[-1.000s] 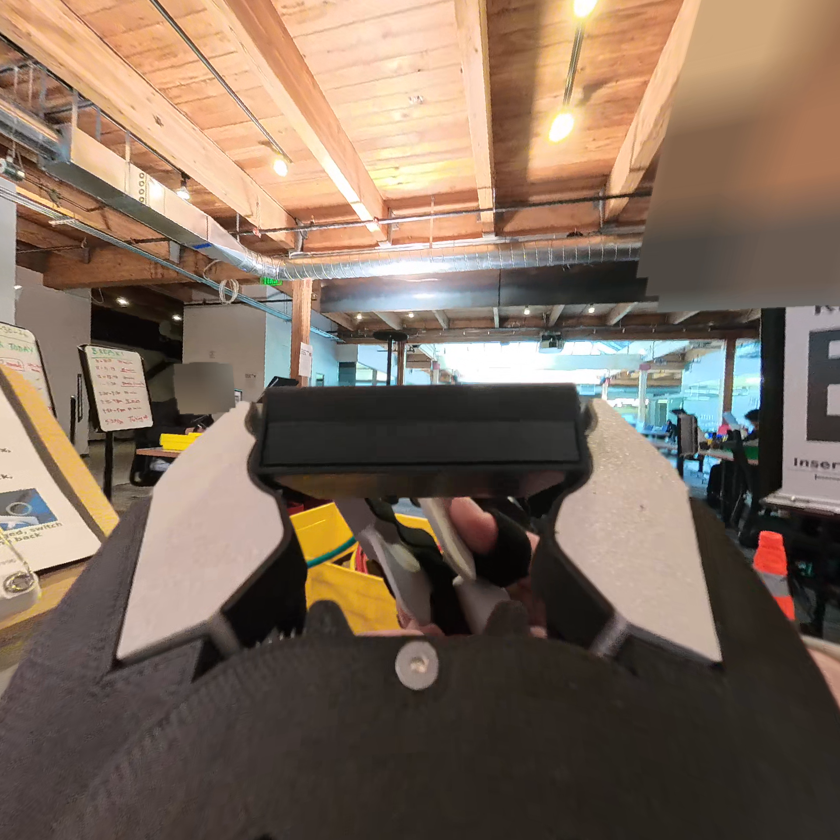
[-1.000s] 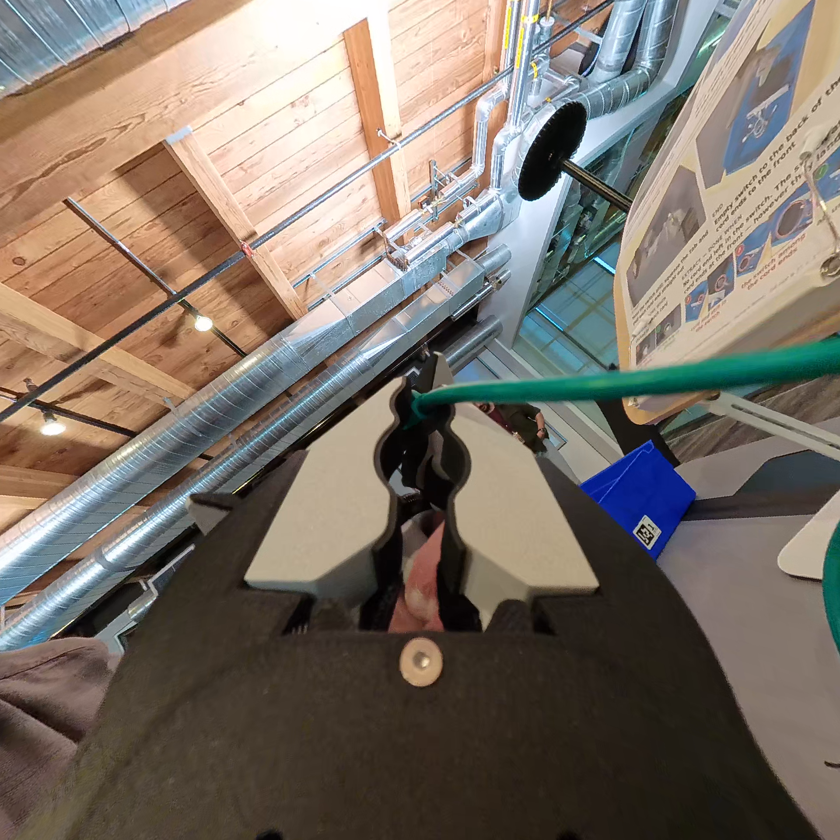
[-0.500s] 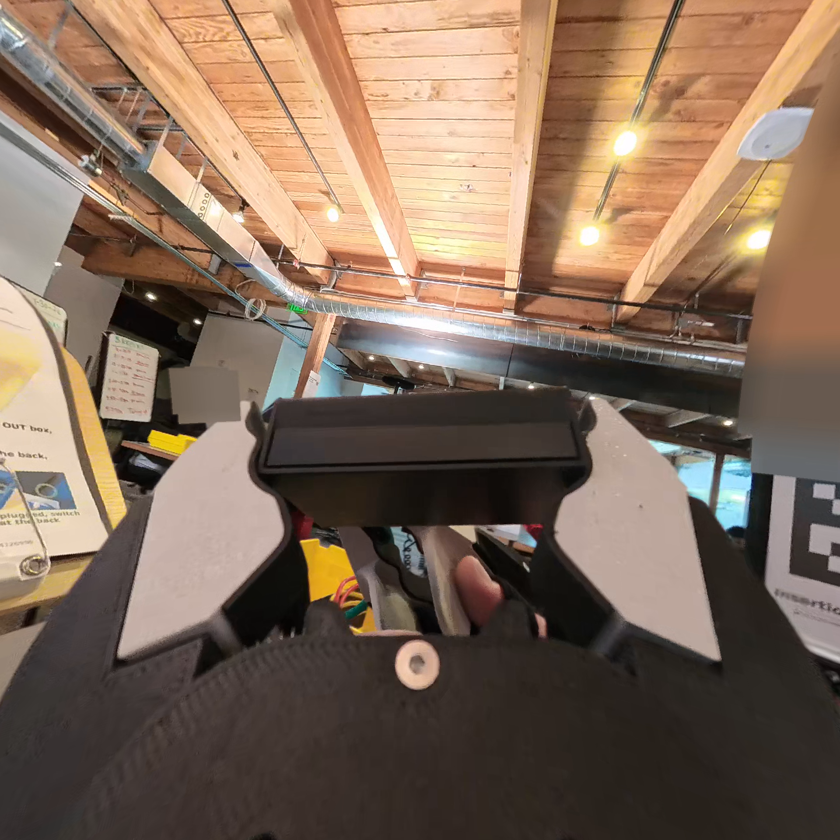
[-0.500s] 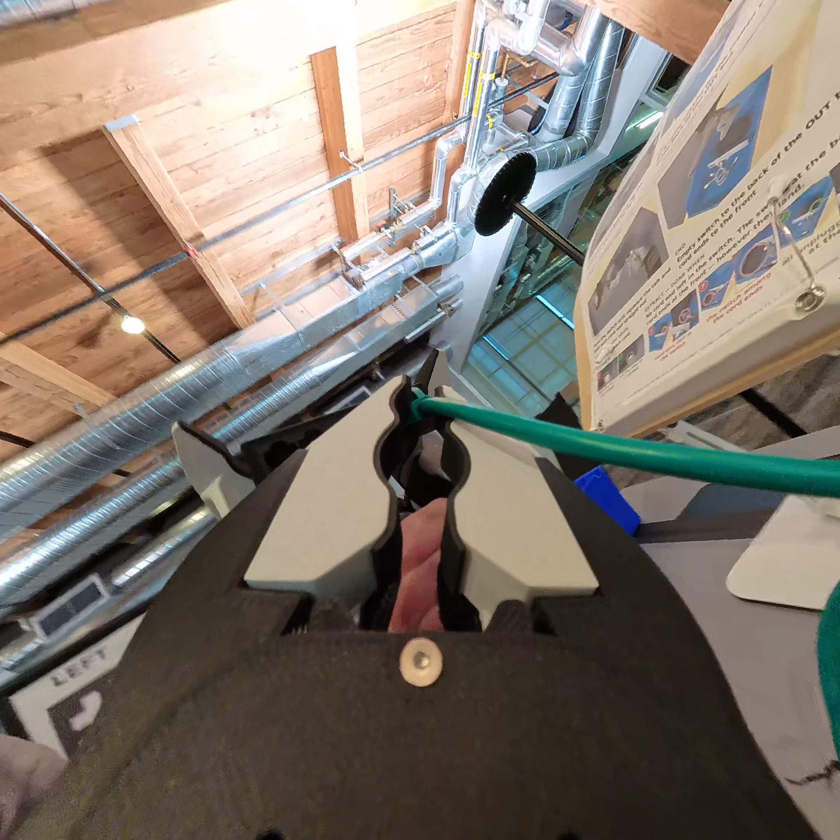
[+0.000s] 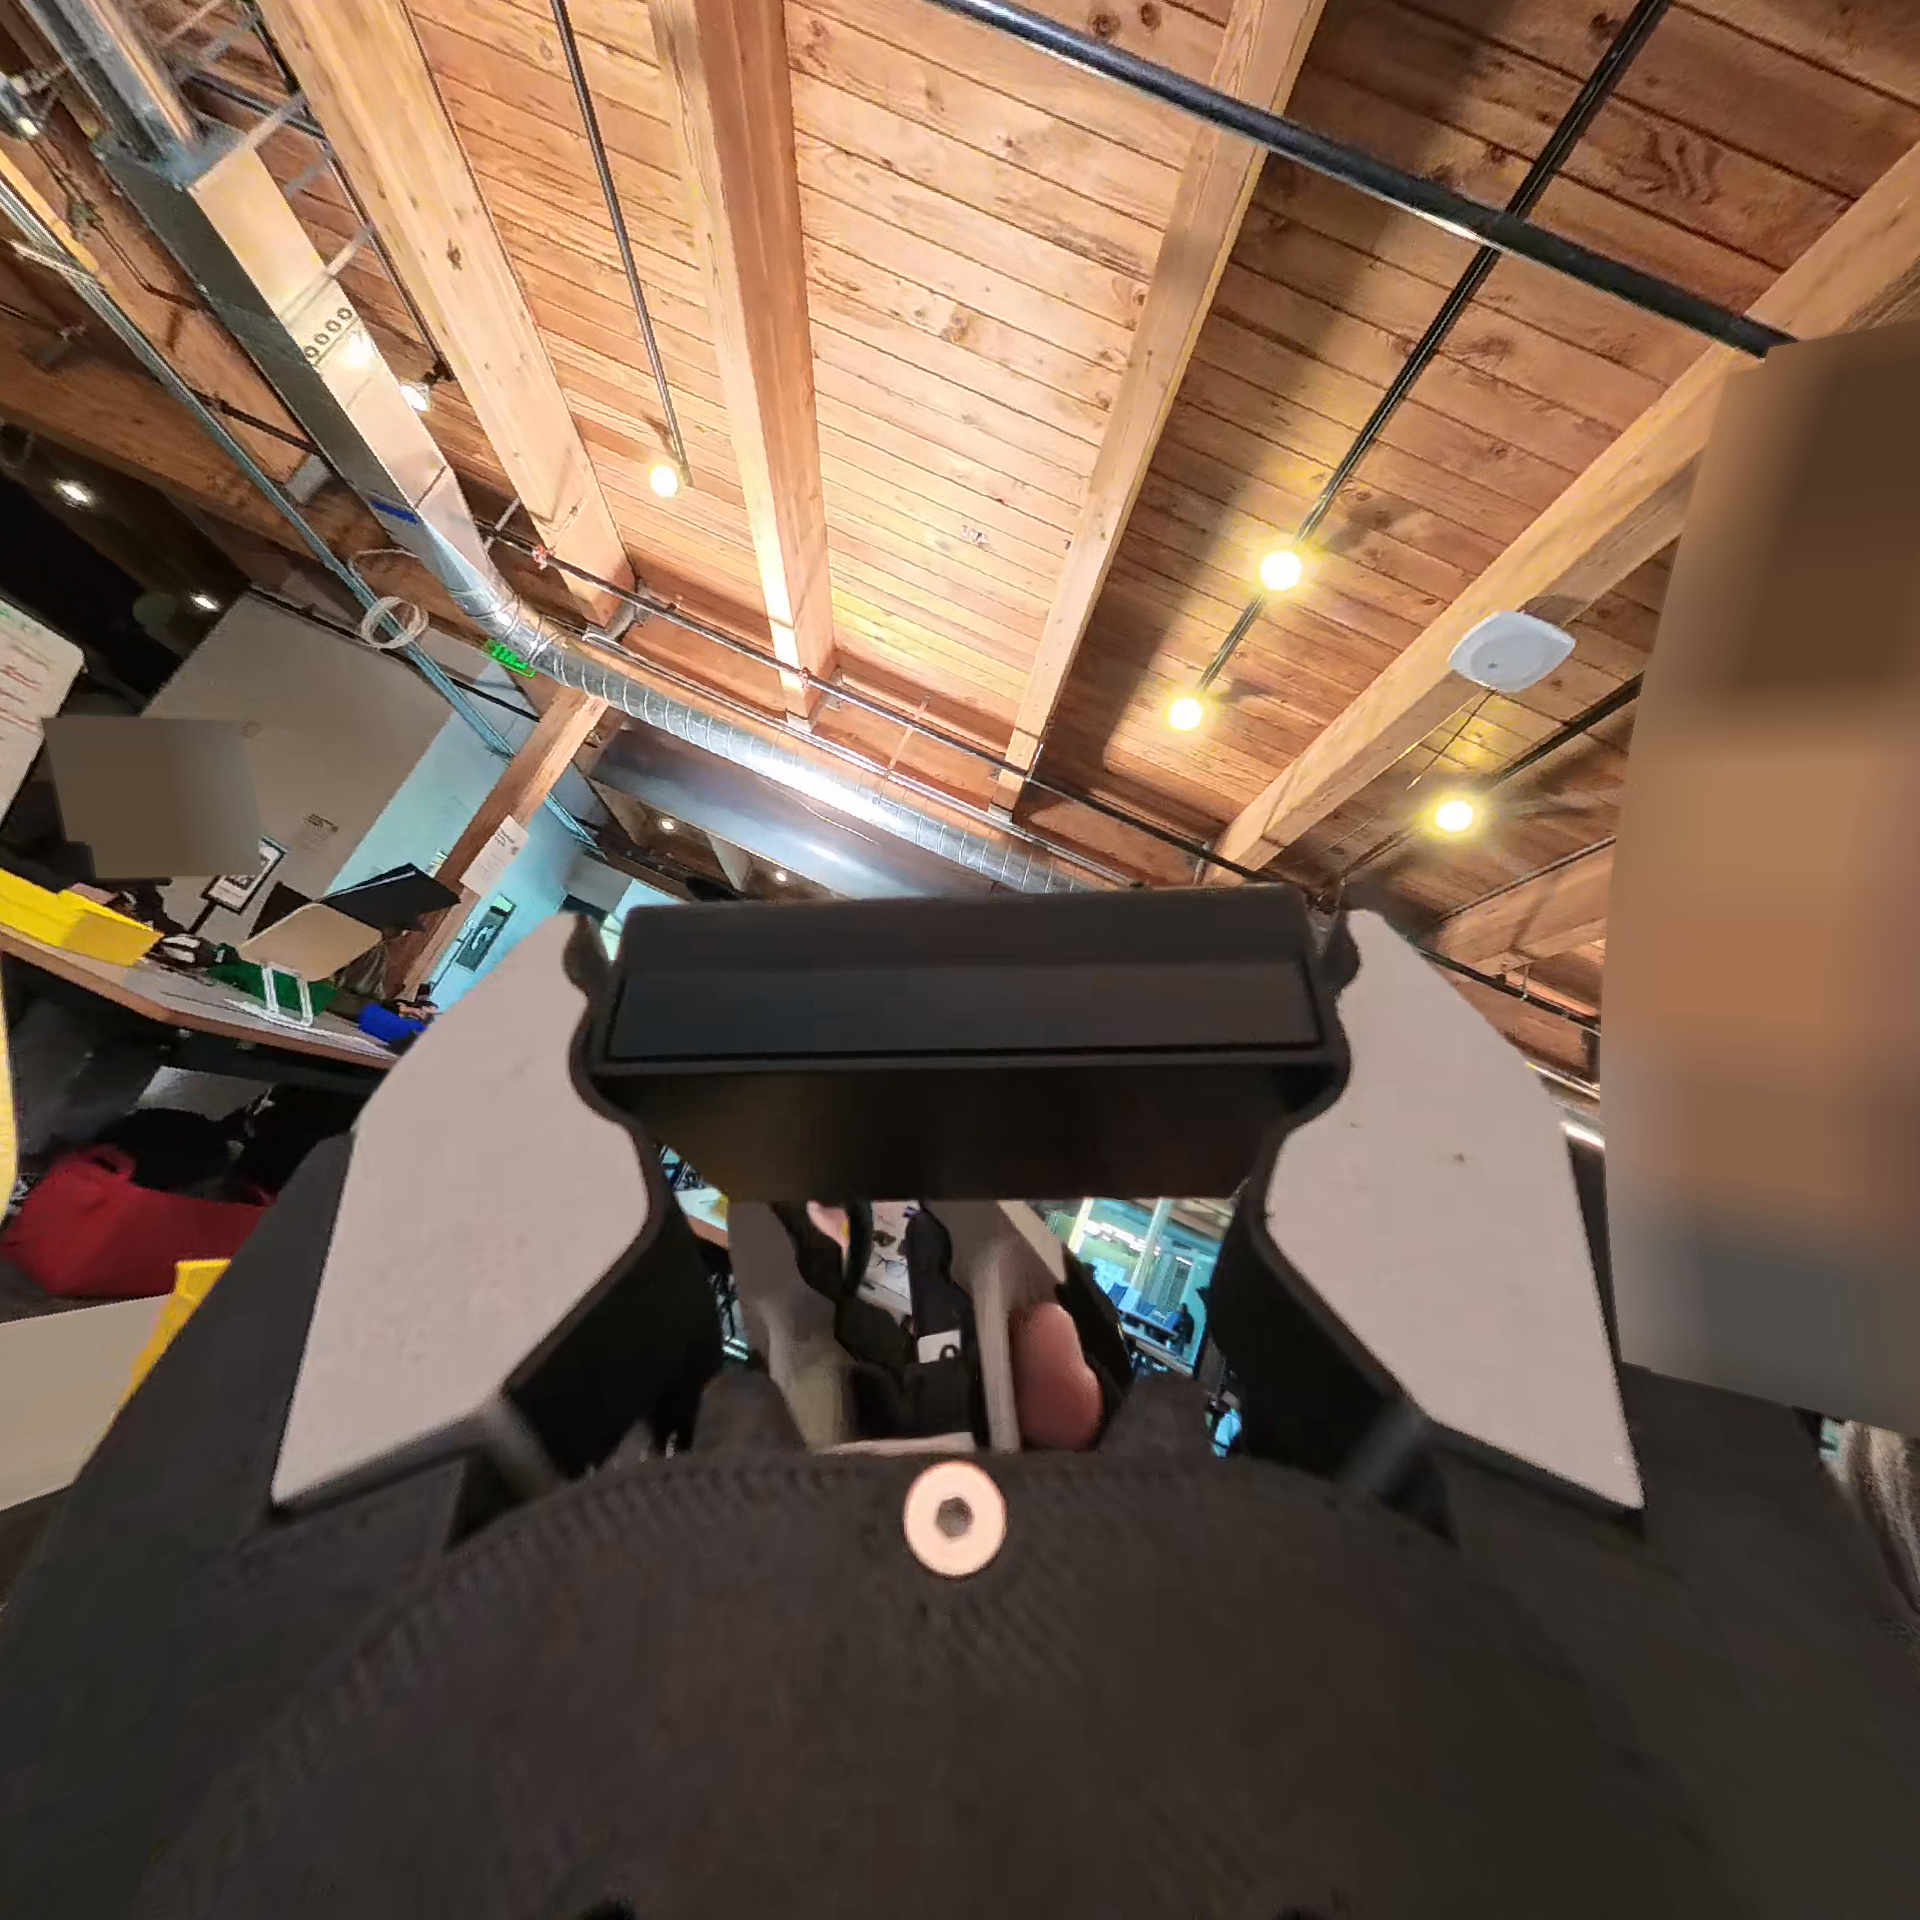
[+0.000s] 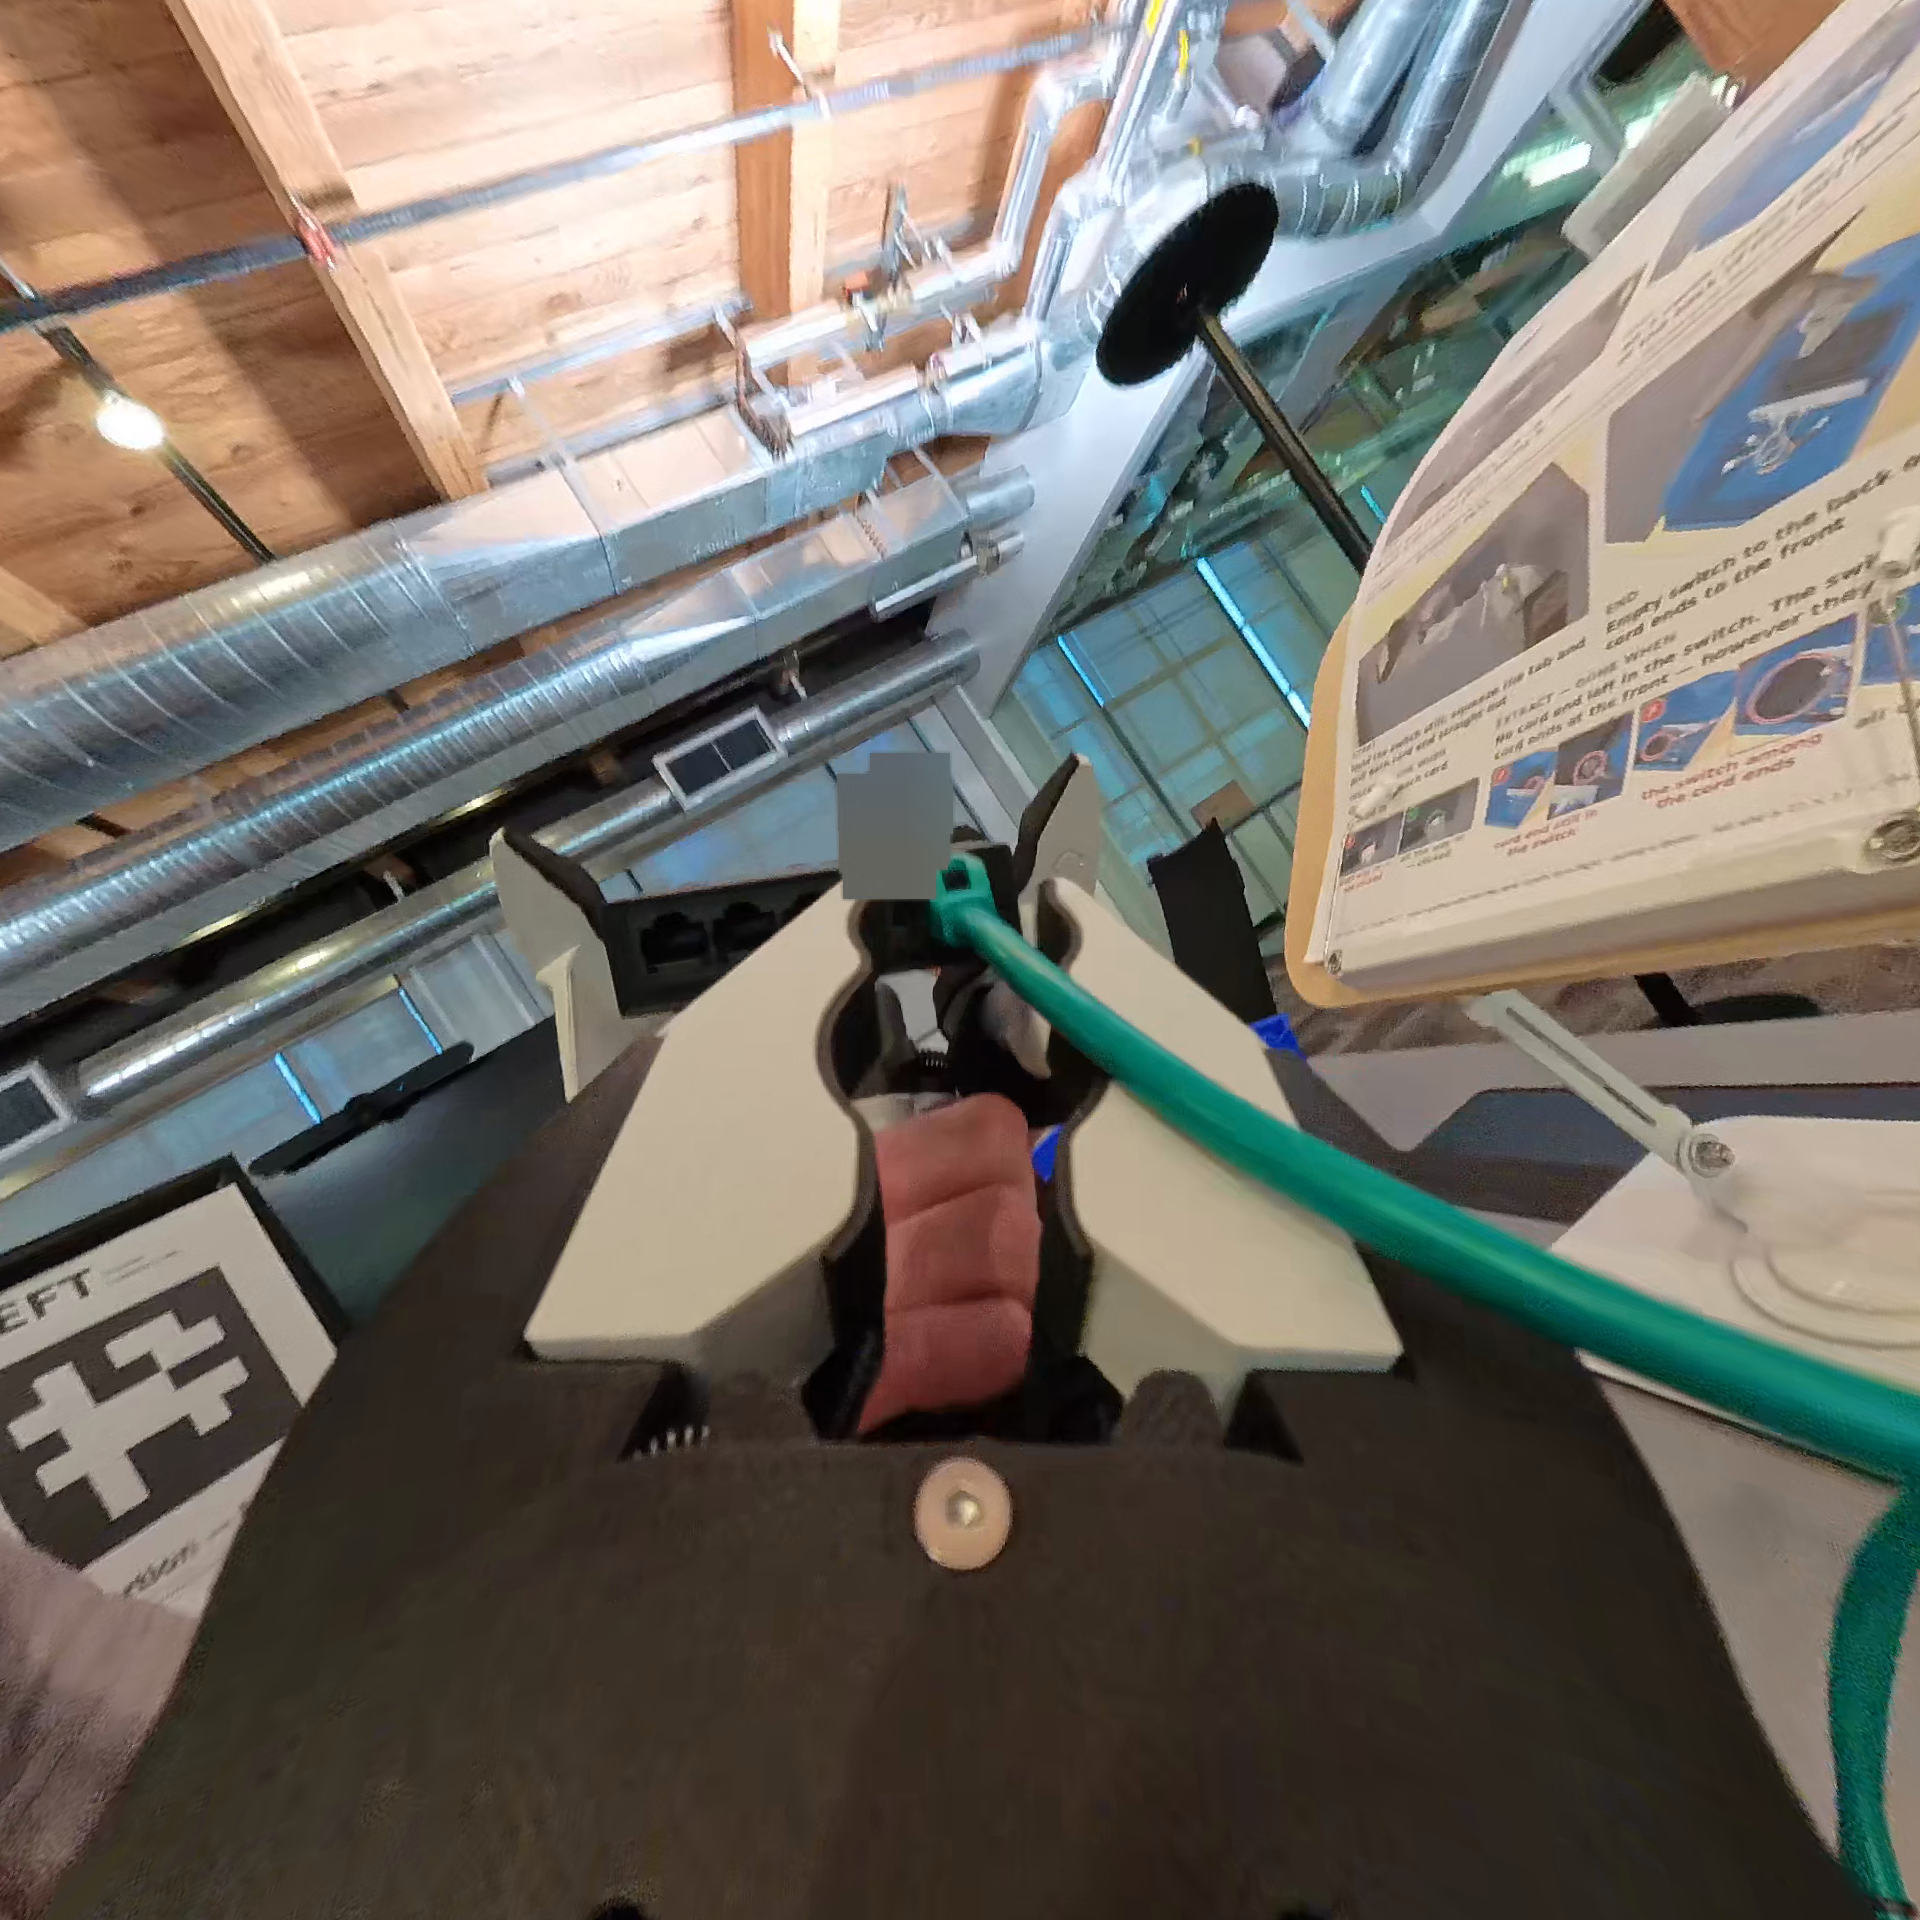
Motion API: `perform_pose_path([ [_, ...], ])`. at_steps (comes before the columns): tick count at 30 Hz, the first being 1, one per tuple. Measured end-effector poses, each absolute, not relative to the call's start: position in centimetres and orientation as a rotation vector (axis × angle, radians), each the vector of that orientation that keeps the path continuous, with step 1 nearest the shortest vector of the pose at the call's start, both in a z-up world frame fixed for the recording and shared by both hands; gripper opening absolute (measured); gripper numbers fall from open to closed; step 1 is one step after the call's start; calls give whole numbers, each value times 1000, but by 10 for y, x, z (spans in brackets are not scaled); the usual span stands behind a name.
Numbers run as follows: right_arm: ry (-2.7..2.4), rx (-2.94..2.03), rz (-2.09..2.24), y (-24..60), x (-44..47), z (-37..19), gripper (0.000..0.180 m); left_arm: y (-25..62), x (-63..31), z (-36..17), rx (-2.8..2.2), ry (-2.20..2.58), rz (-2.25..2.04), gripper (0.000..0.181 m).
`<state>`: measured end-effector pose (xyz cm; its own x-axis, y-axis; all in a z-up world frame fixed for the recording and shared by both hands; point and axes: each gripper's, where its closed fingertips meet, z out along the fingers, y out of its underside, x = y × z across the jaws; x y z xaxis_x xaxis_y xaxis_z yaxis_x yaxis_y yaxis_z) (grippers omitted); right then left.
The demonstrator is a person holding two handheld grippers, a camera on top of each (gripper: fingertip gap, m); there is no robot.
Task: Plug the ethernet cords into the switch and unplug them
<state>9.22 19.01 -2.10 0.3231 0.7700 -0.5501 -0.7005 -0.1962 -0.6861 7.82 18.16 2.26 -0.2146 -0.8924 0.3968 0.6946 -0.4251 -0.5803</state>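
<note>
Switch held aloft in the left gripper, green cord's plug pinched in the right, the two nearly meeting.

The left gripper is clamped across the black switch, one grey finger pressed to each end, so the box spans the gap crosswise, high against the wooden ceiling. In the right wrist view the same switch shows just beyond the fingertips, port side facing the camera, two of its sockets plain to see. The right gripper is closed on the green ethernet cord right behind its plug, and the cable trails away down to the right over the grey table. The plug sits just beside the row of ports, though whether it touches the switch I cannot tell, as a blurred patch covers that spot. An instruction board stands to the right.
</note>
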Motion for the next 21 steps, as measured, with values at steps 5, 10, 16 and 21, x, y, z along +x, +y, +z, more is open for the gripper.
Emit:
perform_pose_path([
  [5, -138, -1188, 1339, 184, 84, -20, 29, 185, 68, 29, -823, 323, -1875, 123],
  [10, -213, -1265, 1351, 171, 74, -32, 42, 192, 55, 34, -801, 277, -1897, 123],
  [16, -435, -1452, 1402, 128, 57, -46, 49, 206, 39, 40, -787, 236, -1910, 123],
  [21, -764, -1589, 1112, 104, 50, -51, 39, 213, 30, 40, -794, 206, -1964, 124],
])
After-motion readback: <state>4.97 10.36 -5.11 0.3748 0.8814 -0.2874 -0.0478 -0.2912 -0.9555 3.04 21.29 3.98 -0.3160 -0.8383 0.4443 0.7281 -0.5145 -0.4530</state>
